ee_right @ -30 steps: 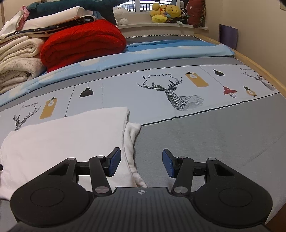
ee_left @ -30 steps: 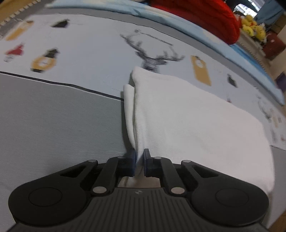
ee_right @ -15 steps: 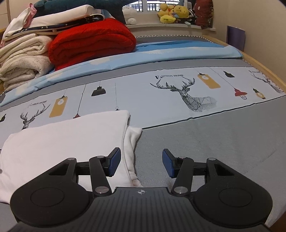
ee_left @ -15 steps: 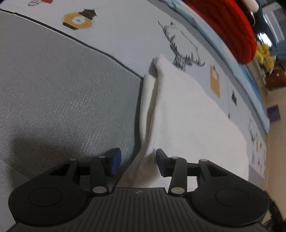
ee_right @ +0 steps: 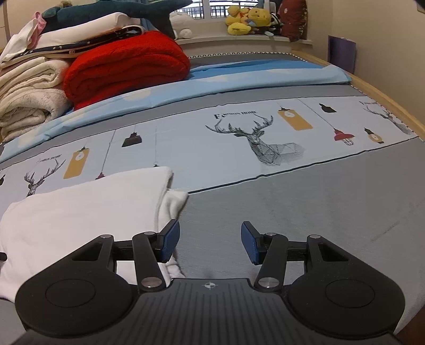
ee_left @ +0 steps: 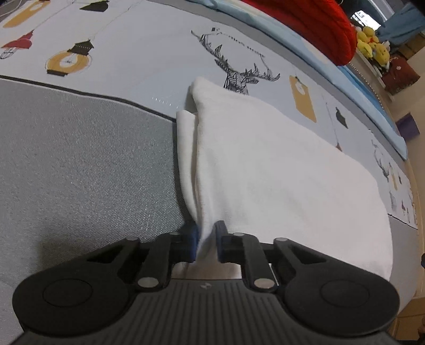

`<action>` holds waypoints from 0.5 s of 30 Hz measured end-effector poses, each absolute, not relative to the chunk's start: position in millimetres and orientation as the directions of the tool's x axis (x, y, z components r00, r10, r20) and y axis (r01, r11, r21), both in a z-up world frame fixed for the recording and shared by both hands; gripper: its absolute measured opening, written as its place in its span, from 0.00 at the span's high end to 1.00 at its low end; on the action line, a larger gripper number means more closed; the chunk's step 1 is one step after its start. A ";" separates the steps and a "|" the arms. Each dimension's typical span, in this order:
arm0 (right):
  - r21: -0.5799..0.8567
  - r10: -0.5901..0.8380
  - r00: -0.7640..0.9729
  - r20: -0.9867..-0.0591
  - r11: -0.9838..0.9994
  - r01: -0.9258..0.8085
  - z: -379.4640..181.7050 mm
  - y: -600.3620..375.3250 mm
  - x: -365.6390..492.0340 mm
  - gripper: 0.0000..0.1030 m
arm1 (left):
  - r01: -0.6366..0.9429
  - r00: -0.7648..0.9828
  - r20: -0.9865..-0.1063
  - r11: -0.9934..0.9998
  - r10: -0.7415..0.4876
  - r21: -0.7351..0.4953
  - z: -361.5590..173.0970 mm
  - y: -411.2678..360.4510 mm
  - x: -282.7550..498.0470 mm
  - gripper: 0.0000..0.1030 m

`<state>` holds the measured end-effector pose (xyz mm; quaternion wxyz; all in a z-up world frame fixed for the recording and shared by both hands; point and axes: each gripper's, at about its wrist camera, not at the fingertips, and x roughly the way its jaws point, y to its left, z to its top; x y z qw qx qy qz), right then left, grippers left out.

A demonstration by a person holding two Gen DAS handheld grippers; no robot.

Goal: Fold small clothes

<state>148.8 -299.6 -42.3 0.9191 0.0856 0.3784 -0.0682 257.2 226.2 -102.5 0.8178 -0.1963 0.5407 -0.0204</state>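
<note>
A white folded garment (ee_left: 265,172) lies flat on the bed. In the left wrist view my left gripper (ee_left: 206,240) is shut on the garment's near left corner, with the cloth pinched between the blue pads. In the right wrist view the same garment (ee_right: 79,207) lies at the lower left. My right gripper (ee_right: 209,242) is open and empty, its left finger (ee_right: 168,240) over the garment's right edge and its right finger (ee_right: 251,245) over bare grey bedding.
The bed cover (ee_right: 305,201) is grey with a pale printed band of deer and lamps. A red blanket (ee_right: 124,66), cream blankets (ee_right: 29,98) and stacked clothes sit at the back left. Plush toys (ee_right: 247,20) line the windowsill. The bed's wooden edge (ee_right: 385,95) runs along the right.
My left gripper opened half a second ago and has now closed again on the garment's near corner. My right gripper stayed open and hardly moved.
</note>
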 end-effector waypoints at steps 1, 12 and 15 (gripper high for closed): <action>0.110 -0.062 0.707 -0.704 0.975 0.195 -41.6 -302.8 148.3 0.49 | -0.180 0.420 -0.874 0.921 -0.247 -0.346 -98.3 228.1 255.5 0.88; 0.194 -0.029 0.729 -0.684 0.956 0.220 -38.0 -308.1 153.8 0.49 | -0.175 0.422 -0.889 0.978 0.178 0.113 -54.6 224.5 220.6 0.88; 0.170 -0.024 0.730 -0.683 0.967 0.190 -36.5 -298.3 156.1 0.49 | -0.205 0.471 -0.875 0.979 0.111 0.013 -30.5 222.9 222.3 0.89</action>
